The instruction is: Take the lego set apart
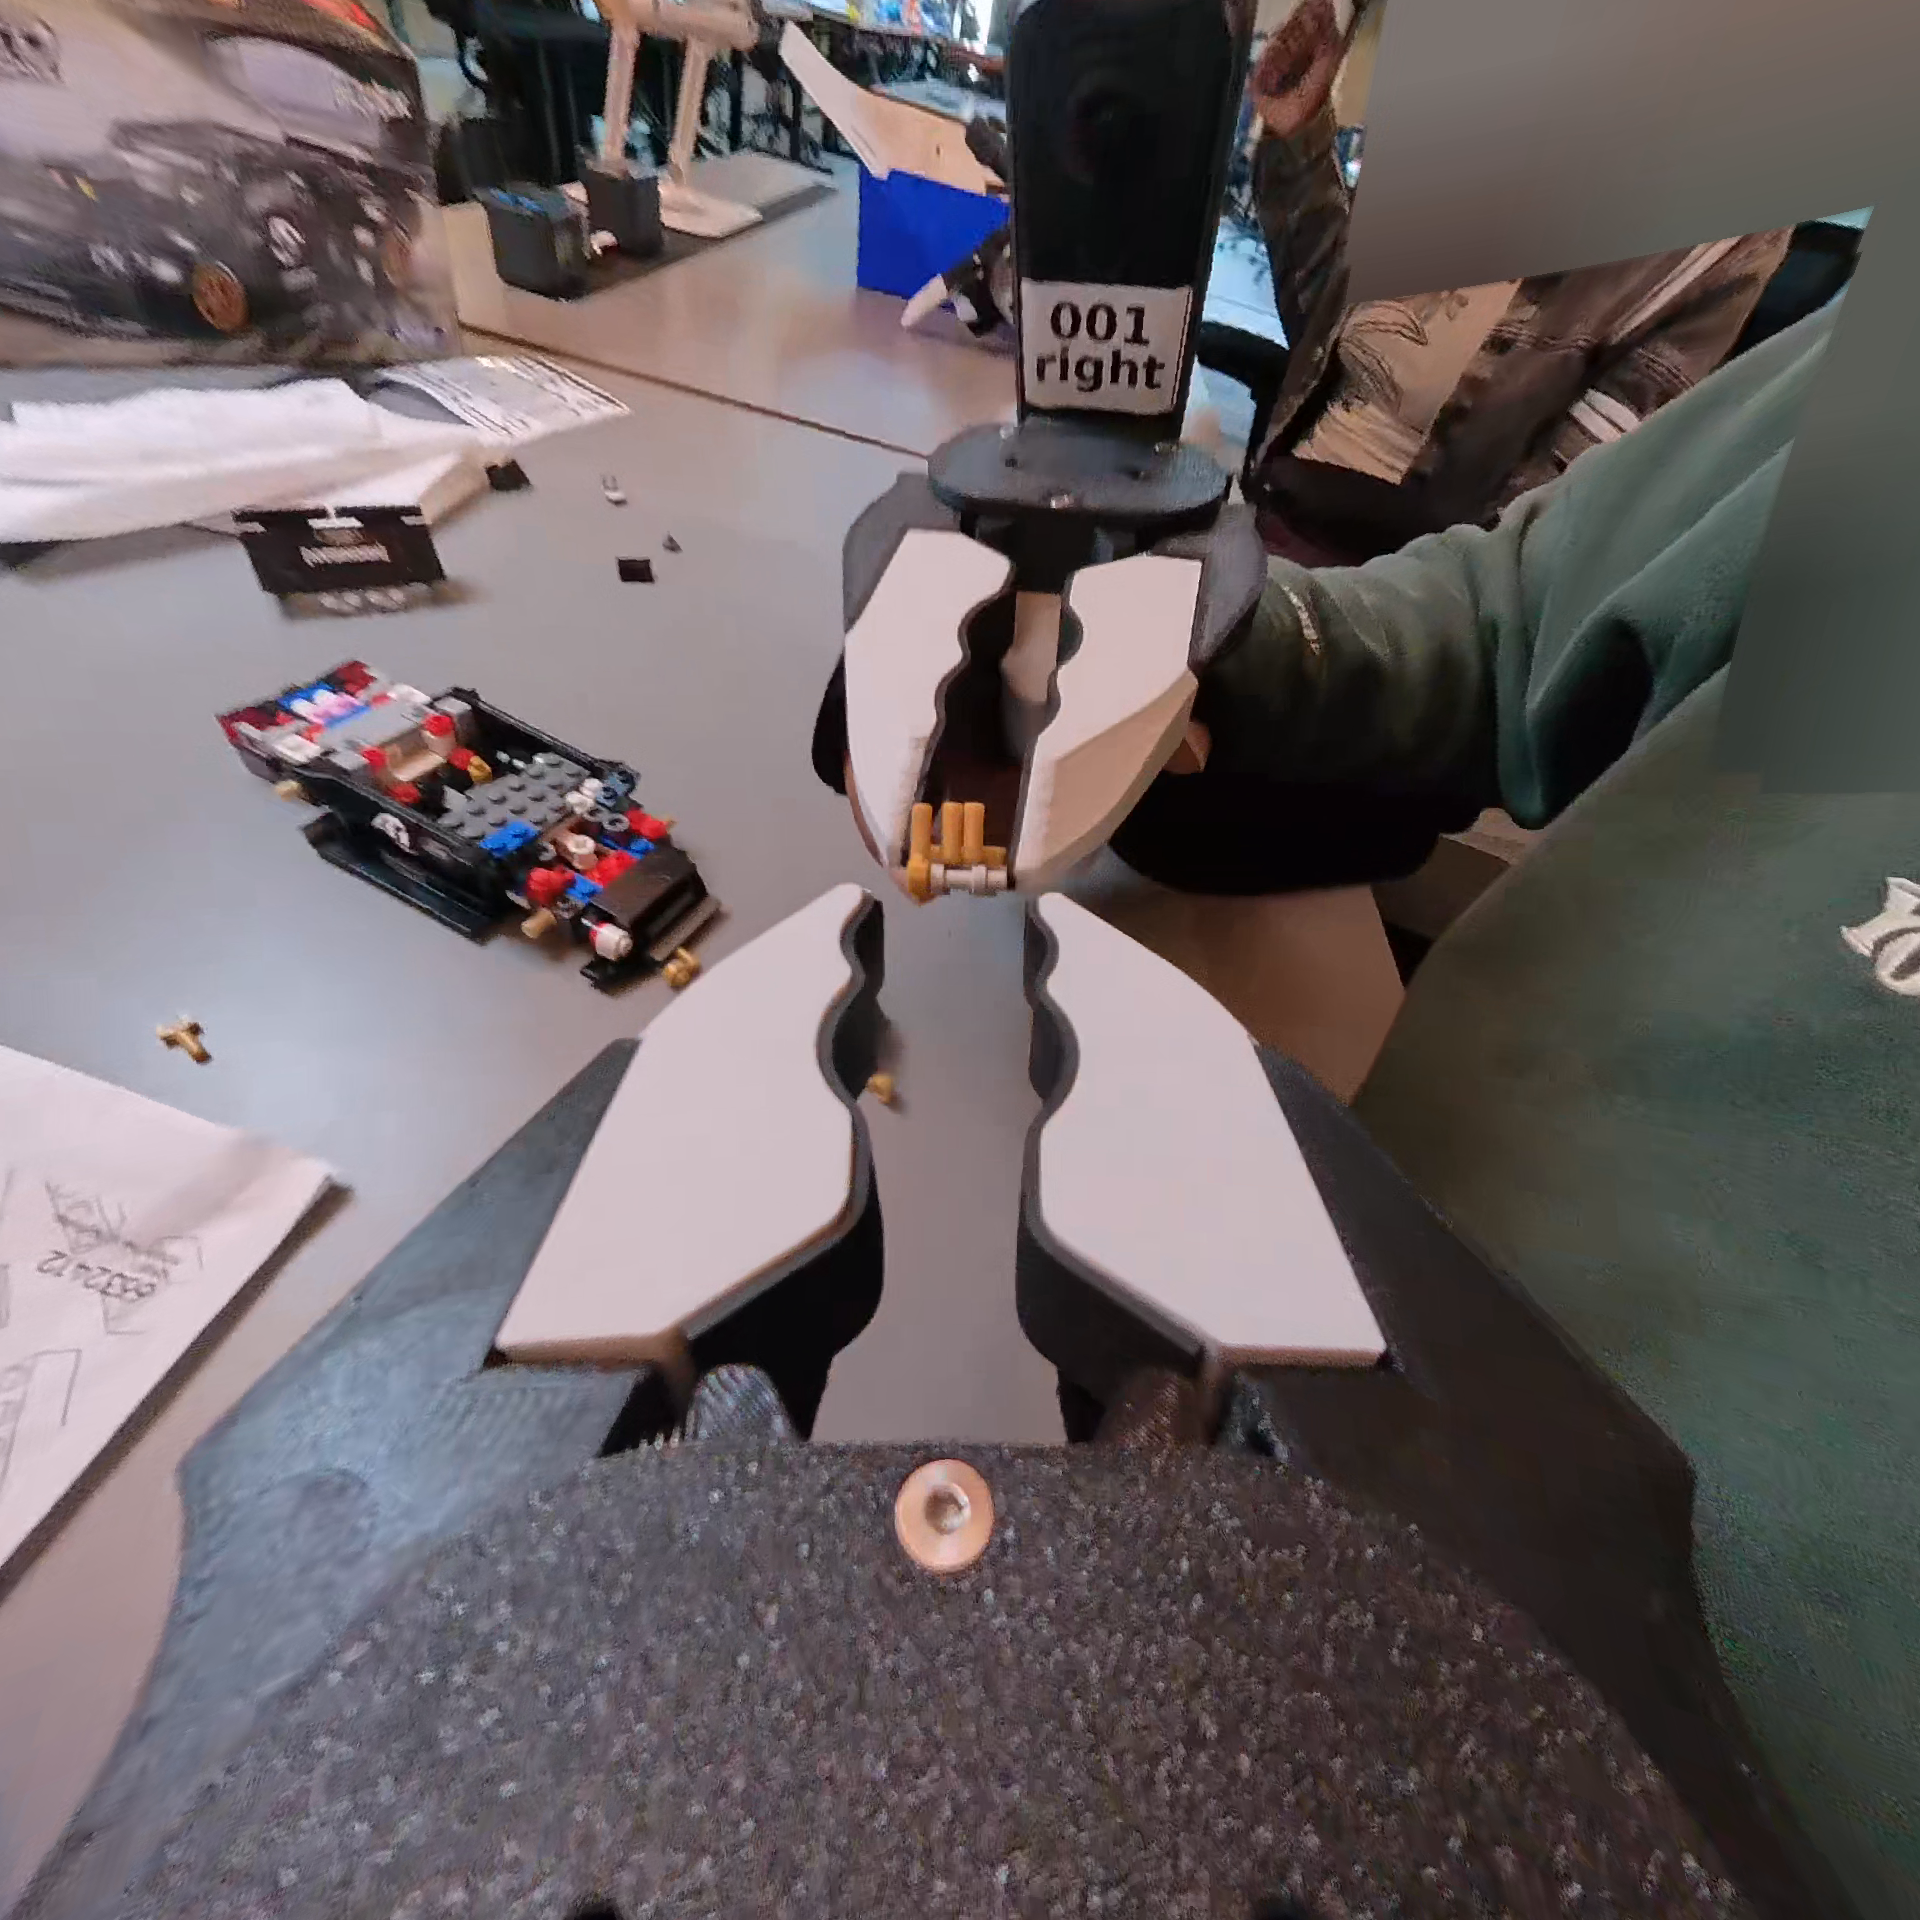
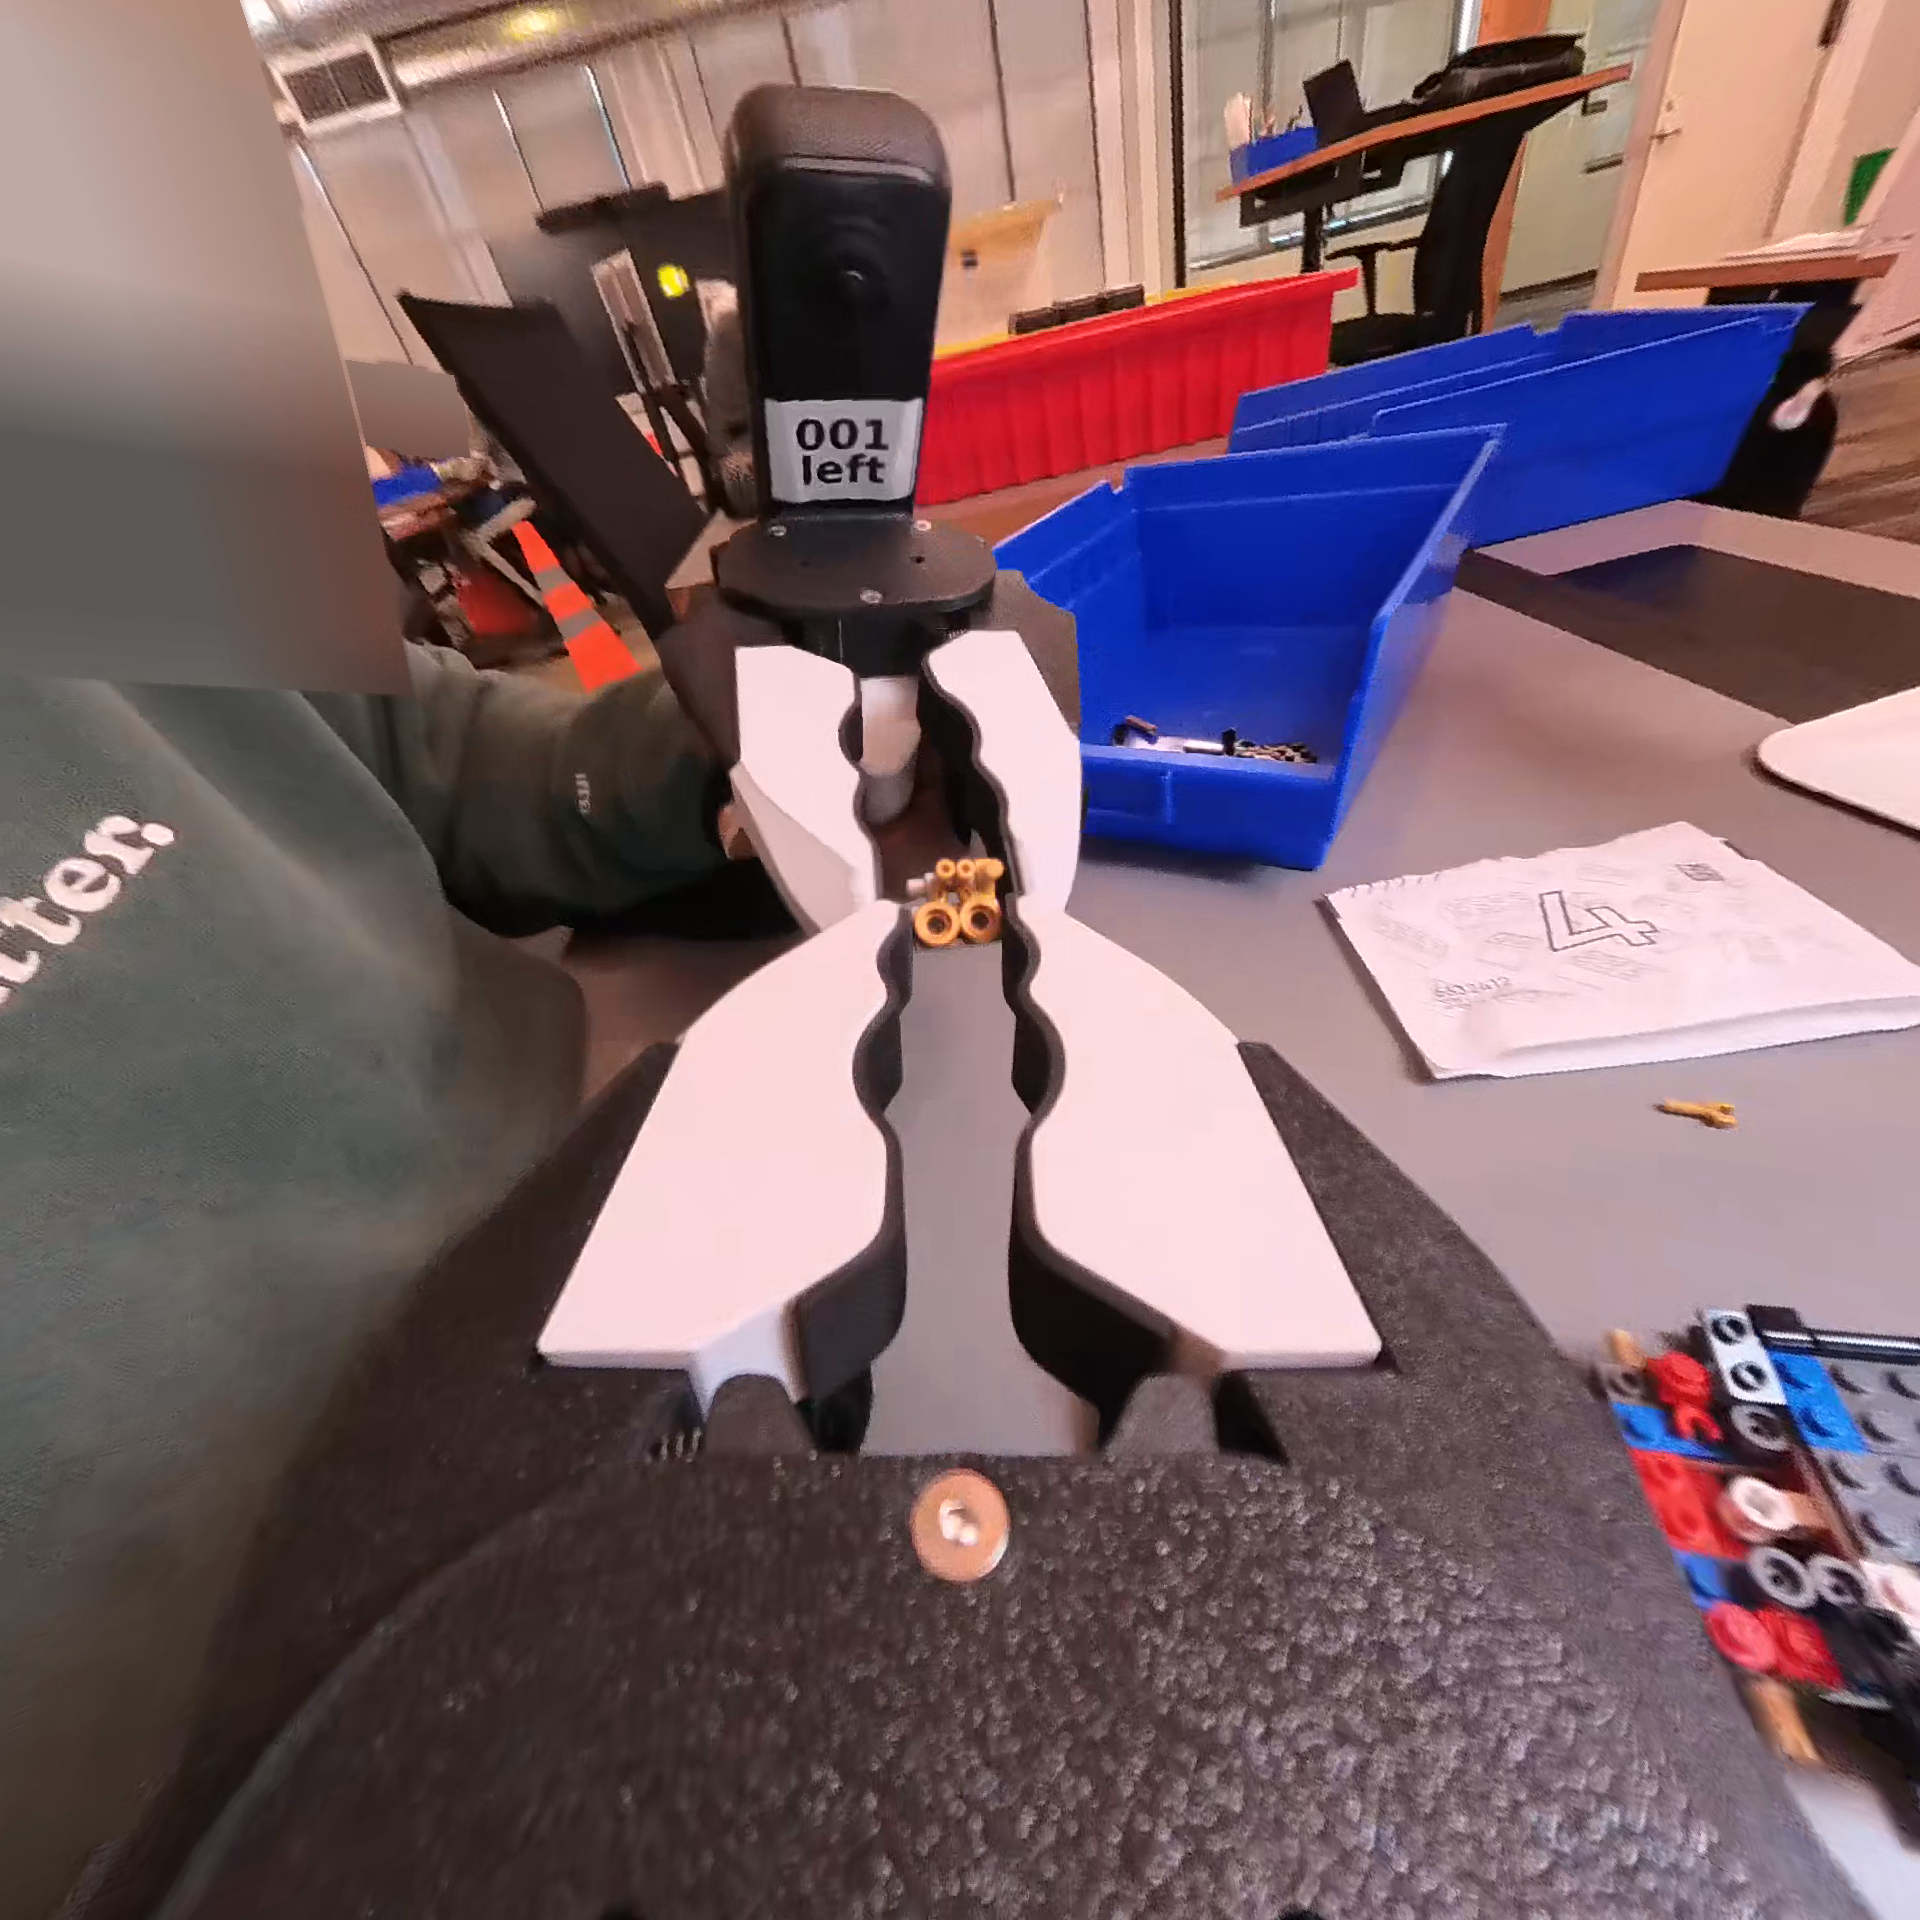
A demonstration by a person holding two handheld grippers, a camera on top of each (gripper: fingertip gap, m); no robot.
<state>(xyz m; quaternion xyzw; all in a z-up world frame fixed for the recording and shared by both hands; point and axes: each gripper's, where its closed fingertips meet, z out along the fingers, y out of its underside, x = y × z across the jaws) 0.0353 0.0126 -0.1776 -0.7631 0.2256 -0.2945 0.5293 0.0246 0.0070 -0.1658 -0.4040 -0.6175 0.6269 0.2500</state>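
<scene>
The half-stripped lego car lies on the grey table, left of both grippers; its studded chassis also shows at the right wrist view's lower right. My right gripper is shut on a small cluster of gold lego pieces, held above the table. In the left wrist view the right gripper points at me with the gold cluster at its tips. My left gripper is open and empty, tip to tip with the right one, and shows opposite in the right wrist view.
Loose gold pieces and small black parts lie on the table. A blue bin holding several small parts stands behind a booklet. The set's box and papers are at the left. A person's green sleeve is close. Left and right tips are no more than a few centimetres apart.
</scene>
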